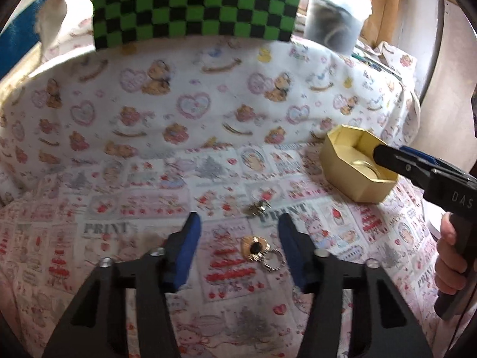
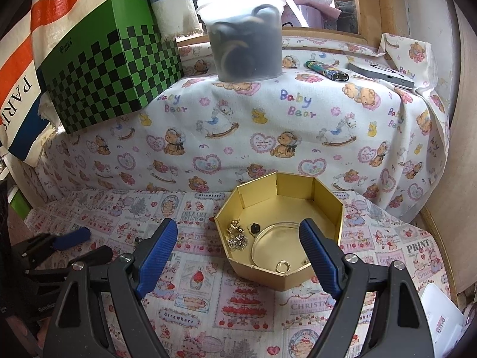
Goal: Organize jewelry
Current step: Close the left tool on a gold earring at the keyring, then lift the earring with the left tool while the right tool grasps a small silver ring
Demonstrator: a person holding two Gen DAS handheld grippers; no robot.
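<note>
Two open tools, gold box, loose earring.

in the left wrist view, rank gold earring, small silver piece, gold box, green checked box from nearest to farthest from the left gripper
1. gold earring, on the cloth between the left gripper jaws
2. small silver piece, just ahead
3. gold box, ahead to the right
4. green checked box, far back on the ledge

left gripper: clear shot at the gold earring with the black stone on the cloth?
Probably yes. The gold earring lies flat on the printed cloth between the fingers of the left gripper, nothing covering it. Jaws stand apart, not yet touching it. The gold box and right gripper sit well off to the side.
</note>
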